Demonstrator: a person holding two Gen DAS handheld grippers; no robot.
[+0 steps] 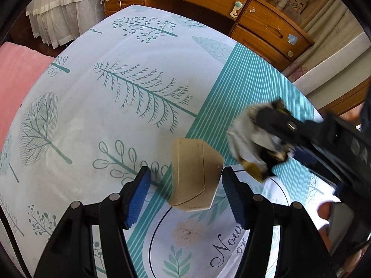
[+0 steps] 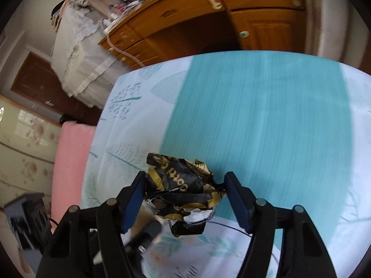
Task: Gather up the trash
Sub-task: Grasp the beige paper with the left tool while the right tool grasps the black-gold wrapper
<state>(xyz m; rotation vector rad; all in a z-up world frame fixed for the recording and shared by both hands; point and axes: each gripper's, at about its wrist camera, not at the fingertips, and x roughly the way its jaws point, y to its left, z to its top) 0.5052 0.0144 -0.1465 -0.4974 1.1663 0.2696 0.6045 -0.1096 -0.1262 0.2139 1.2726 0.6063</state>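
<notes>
A crumpled black-and-gold wrapper [image 2: 180, 185] sits between the pads of my right gripper [image 2: 185, 176], touching both, and it stays sharp while the bed behind it blurs. In the left wrist view the same wrapper [image 1: 241, 136] shows in the right gripper [image 1: 257, 139] over the teal stripe. A beige plastic container [image 1: 197, 176] lies on the bedsheet [image 1: 116, 115] in front of my left gripper [image 1: 186, 170]. That gripper is open, with a clear gap between its left pad and the container.
The leaf-print sheet with its teal striped band [image 2: 255, 115] covers the bed. A wooden desk with drawers [image 1: 231, 0] stands past the far edge. A pink blanket [image 1: 16, 74] lies along the left side, and white lace fabric [image 1: 65, 7] hangs at the back left.
</notes>
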